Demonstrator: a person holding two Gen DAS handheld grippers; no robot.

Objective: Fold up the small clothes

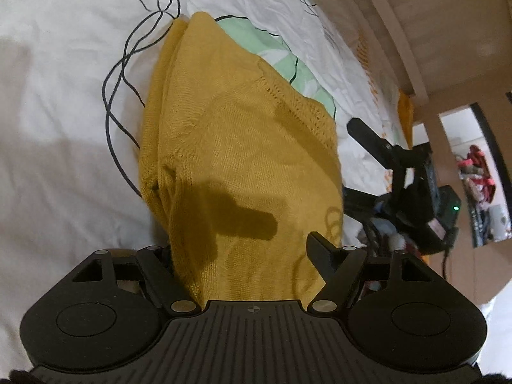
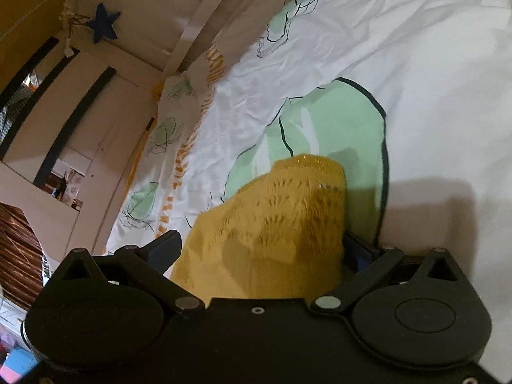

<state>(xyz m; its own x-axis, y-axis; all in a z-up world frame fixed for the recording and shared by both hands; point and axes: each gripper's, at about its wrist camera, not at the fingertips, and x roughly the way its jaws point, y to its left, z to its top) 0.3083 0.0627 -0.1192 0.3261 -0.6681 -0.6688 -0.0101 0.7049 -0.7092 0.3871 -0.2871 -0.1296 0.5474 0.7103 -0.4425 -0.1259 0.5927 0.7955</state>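
Note:
A mustard-yellow knitted garment [image 1: 243,160] lies bunched on a white bedsheet [image 1: 57,112] printed with green leaves and black lines. My left gripper [image 1: 243,256] stands wide open with the garment's near end between its fingers [image 1: 320,256]; the left finger is mostly hidden by cloth. My right gripper [image 2: 262,249] is also wide open, with a fold of the same yellow garment [image 2: 281,217] lying between its fingers [image 2: 166,246]. The right gripper shows in the left wrist view [image 1: 409,185], at the garment's right side.
A wooden bed frame [image 1: 400,32] runs along the bed's far edge. A doorway with hanging clothes [image 1: 480,176] is at the right. A blue star [image 2: 104,24] hangs on the wall, beside a wardrobe [image 2: 80,112].

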